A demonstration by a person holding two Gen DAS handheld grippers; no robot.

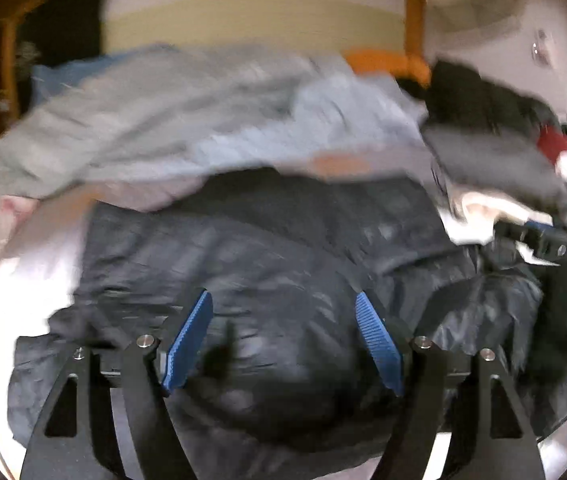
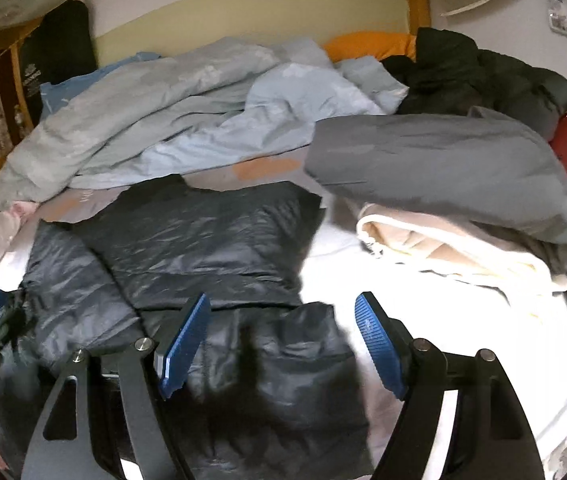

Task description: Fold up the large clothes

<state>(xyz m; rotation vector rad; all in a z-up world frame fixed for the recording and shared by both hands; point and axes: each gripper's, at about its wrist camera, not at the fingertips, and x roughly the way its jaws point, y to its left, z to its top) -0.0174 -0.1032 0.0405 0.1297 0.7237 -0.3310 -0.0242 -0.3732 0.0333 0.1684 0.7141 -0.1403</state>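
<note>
Here's the dark, shiny quilted puffer jacket [image 2: 203, 240], spread flat on the bed [image 2: 331, 248] with its collar end toward the headboard and one side already laid in over the body. That flat spread looks deliberate: it gives clean edges to fold along. The right tool [image 2: 283, 344] hovers over the jacket's near hem, blue pads wide apart, nothing between them. The left tool [image 1: 285, 344] is wide too and empty, low over the jacket's near left part, though that view is smeared with blur. Beyond the jacket lies a rumpled pale-blue duvet [image 2: 187, 112]. To the jacket's right sits a heap, a grey garment [image 2: 443, 160] draped over cream fleece [image 2: 443, 248], probably kept aside to leave folding room. My read: both tools are lining up on the hem.
</note>
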